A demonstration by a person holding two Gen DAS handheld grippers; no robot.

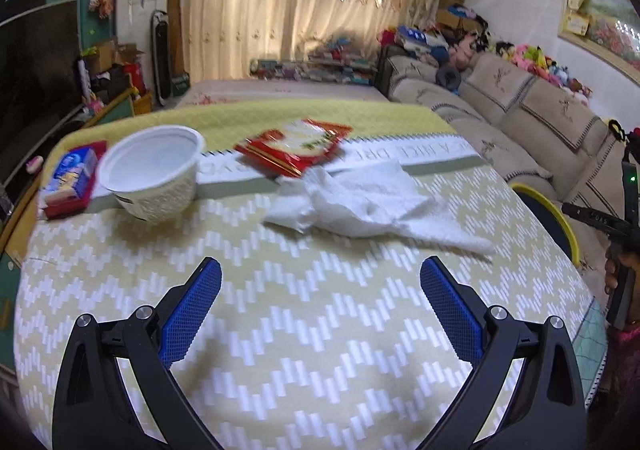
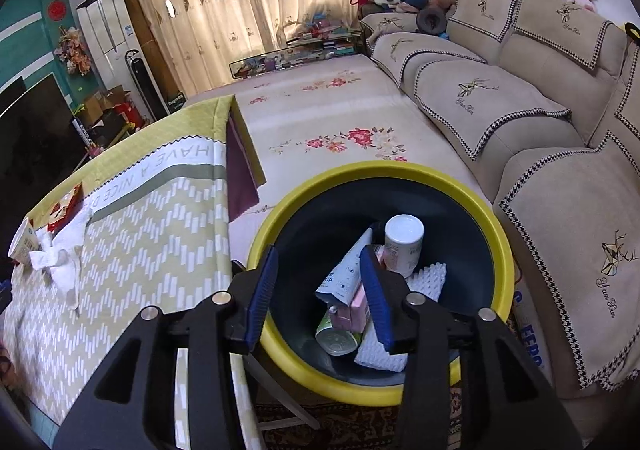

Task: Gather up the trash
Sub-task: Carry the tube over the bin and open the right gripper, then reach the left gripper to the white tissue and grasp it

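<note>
On the yellow zigzag tablecloth (image 1: 320, 330) lie a crumpled white paper towel (image 1: 360, 205), a red snack wrapper (image 1: 296, 147), a white paper bowl (image 1: 154, 171) and a red and blue packet (image 1: 70, 179). My left gripper (image 1: 320, 274) hovers over the cloth in front of the towel, open and empty. My right gripper (image 2: 320, 270) hangs over the yellow-rimmed dark bin (image 2: 500, 242), its jaws apart with nothing pressed between the pads. In the bin lie a white bottle (image 2: 404, 244), a tube (image 2: 344, 274), a pink carton (image 2: 354, 310), a cup (image 2: 336, 338) and white foam (image 2: 430, 278).
A beige sofa (image 2: 520, 109) runs along the right, with plush toys on its back. A flowered low platform (image 2: 340, 121) lies beyond the table. A dark TV (image 1: 36, 73) stands at the left. A hand on the other gripper's handle (image 1: 616, 270) shows at the right edge.
</note>
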